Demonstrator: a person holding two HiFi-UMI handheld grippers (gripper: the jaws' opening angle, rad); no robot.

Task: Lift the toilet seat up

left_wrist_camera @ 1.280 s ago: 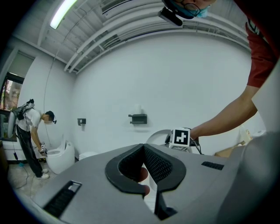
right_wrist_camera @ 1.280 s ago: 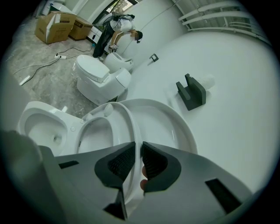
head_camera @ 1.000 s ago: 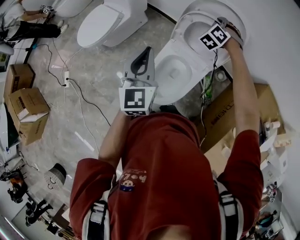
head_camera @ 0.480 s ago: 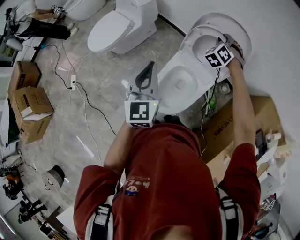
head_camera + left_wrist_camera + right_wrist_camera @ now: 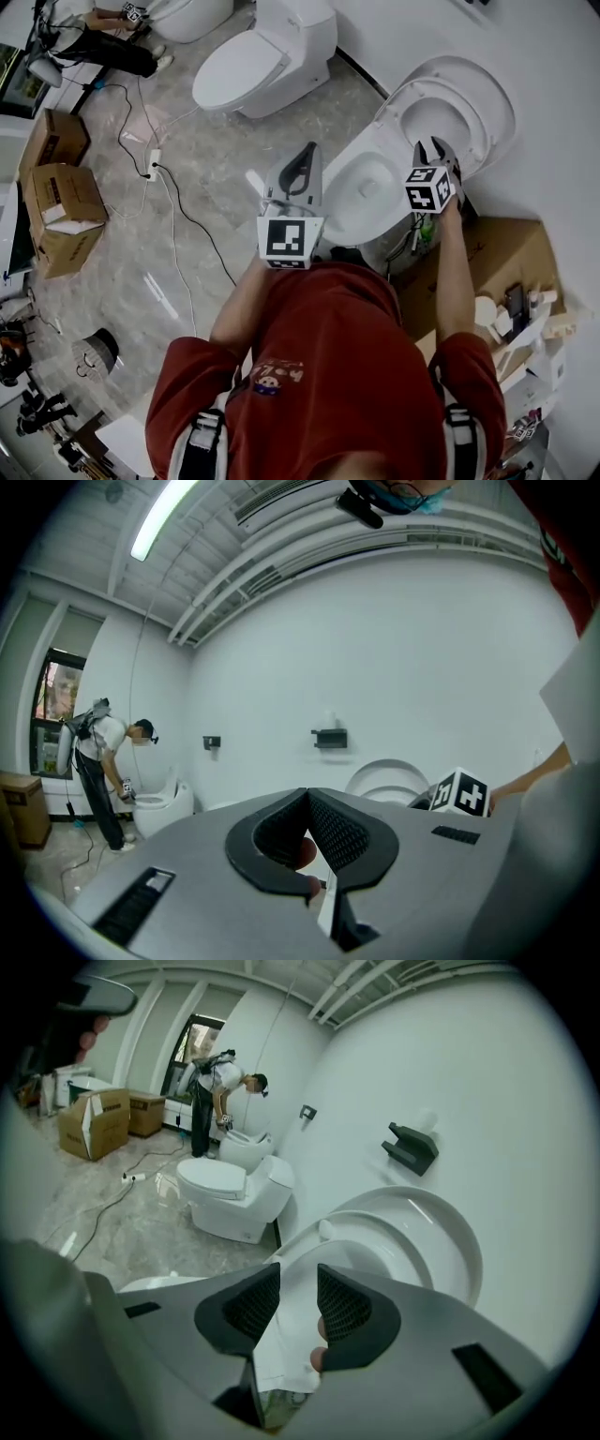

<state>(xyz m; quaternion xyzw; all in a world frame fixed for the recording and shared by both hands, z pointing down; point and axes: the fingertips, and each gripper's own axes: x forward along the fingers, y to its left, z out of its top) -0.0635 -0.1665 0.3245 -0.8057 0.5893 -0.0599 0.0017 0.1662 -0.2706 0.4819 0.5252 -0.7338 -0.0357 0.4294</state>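
Standing upright behind the bowl [image 5: 361, 192], the toilet seat [image 5: 401, 105] is being left leaning on its lid, so the lift is judged done. The right gripper [image 5: 433, 150] is being held over the bowl's right rim. Its jaws have just been opening and are apart, with nothing between them. The left gripper [image 5: 305, 152] is being held in front of the bowl, pads together, empty. A cardboard box [image 5: 487, 253] is crowding the bowl's right side, and cables [image 5: 187, 216] are trailing left of it.
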